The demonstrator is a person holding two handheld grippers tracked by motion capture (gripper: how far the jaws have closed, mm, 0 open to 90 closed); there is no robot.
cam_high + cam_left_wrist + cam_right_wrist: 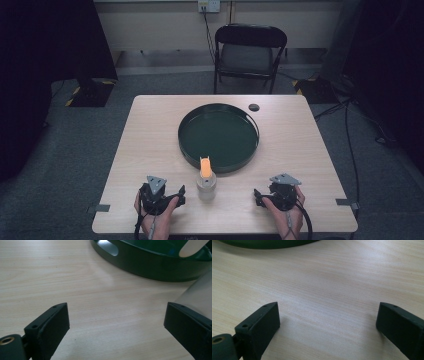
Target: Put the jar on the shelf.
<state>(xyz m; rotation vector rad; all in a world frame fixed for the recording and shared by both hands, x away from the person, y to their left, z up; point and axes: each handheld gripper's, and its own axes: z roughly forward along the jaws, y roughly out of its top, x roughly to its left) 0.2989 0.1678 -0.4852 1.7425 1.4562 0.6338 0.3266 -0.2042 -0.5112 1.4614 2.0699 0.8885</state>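
A small clear jar with an orange stick standing in it sits on the wooden table, just in front of a round dark green tray. My left gripper rests on the table to the jar's left, jaws open and nothing between them. In the left gripper view the gripper spans bare table, the jar is just past the right-hand jaw, and the tray lies beyond. My right gripper rests to the jar's right, open over bare wood, the tray's edge at the top.
A small black disc lies on the table behind the tray at the far right. A folding chair stands beyond the far edge. Cables run across the floor at the right.
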